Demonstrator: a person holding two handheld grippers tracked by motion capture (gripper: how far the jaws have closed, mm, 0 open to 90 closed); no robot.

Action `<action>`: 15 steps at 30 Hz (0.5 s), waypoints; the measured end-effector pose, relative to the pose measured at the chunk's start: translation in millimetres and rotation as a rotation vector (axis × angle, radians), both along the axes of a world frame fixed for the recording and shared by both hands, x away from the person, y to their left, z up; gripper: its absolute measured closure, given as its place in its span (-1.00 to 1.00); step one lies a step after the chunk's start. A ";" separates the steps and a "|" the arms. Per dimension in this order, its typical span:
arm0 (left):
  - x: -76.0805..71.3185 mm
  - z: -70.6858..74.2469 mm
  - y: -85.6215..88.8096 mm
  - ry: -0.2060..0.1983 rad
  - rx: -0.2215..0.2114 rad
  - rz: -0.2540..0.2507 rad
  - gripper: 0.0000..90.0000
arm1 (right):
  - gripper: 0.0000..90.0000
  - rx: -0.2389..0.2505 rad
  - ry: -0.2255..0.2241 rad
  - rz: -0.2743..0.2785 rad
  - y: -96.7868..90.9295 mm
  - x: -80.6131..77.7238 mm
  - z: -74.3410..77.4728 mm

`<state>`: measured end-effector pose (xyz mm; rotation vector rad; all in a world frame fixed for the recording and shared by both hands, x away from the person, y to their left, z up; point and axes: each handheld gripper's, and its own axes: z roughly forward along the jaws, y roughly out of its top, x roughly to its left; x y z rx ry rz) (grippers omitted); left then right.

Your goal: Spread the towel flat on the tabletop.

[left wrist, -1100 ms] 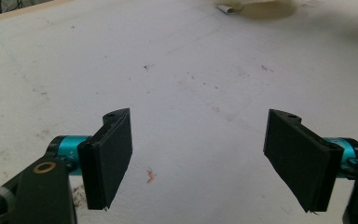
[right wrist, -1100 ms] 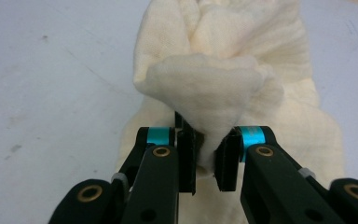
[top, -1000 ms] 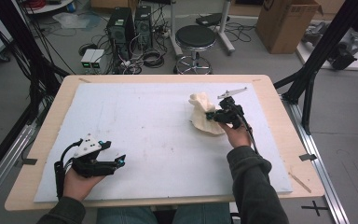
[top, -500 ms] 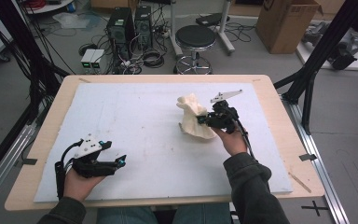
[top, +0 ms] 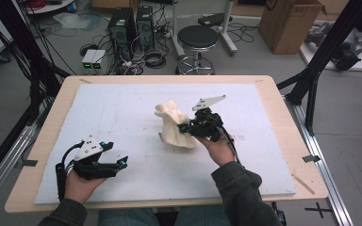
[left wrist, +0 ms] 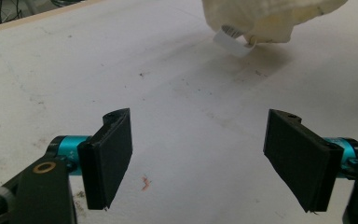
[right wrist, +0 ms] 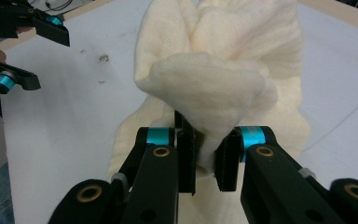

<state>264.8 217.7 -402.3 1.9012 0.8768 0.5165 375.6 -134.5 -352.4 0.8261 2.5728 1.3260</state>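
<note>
The right gripper (right wrist: 204, 163) has its jaws pinched on a fold of the cream cloth (top: 174, 126), which hangs bunched above the middle of the white mat (top: 122, 103), its lower edge on or just off the surface. The left gripper (left wrist: 209, 163) rests near the mat's front left corner, jaws wide and empty. The pickup looks done; spreading or folding remains. The cloth's long axis runs roughly upright, gathered top upward.
</note>
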 end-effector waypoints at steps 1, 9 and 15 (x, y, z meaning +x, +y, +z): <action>0.2 0.1 0.3 -0.003 -0.002 0.002 -0.46 | 0.81 -0.009 0.015 -0.006 3.0 2.0 -5.1; 1.7 -0.3 -0.5 0.000 -0.008 -0.003 -0.46 | 0.77 -0.165 0.086 -0.031 30.9 19.8 -46.0; 3.5 -1.0 -4.5 0.002 -0.003 -0.014 -0.46 | 0.58 -0.222 0.129 -0.041 35.0 28.0 -61.7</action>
